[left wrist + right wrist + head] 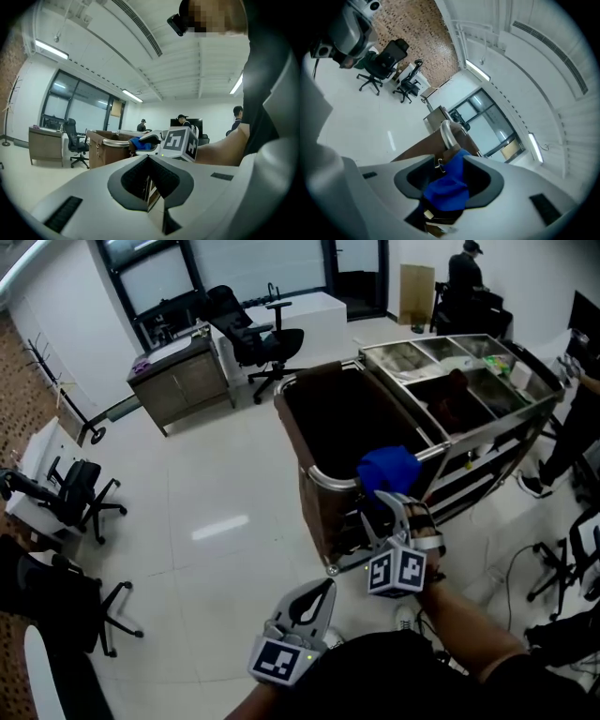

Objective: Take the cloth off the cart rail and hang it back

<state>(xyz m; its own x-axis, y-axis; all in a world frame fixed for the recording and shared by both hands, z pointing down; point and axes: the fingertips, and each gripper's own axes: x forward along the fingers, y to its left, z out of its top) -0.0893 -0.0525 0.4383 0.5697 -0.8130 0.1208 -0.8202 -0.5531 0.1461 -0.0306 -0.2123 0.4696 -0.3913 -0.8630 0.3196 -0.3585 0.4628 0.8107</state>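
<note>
Right gripper (403, 510) gapes wide around the blue cloth (388, 470) on the cart rail (323, 479), not pinching. Cloth looks soft, light and limp; I'd pinch the bunched fold at twelve o'clock. Left gripper (314, 601) closed, empty.

A black office chair (253, 334) is standing on the shiny white floor (216, 521), between a brown cabinet (183, 381) and a white table (314, 320). Another black chair (80, 493) is standing near the left edge. Far back, a person in dark clothes (466, 273) is maybe sitting at a desk. A flat brown board (415, 292) is leaning on the wall just beside them. Long lamps (51, 49) are shining on the ceiling.
</note>
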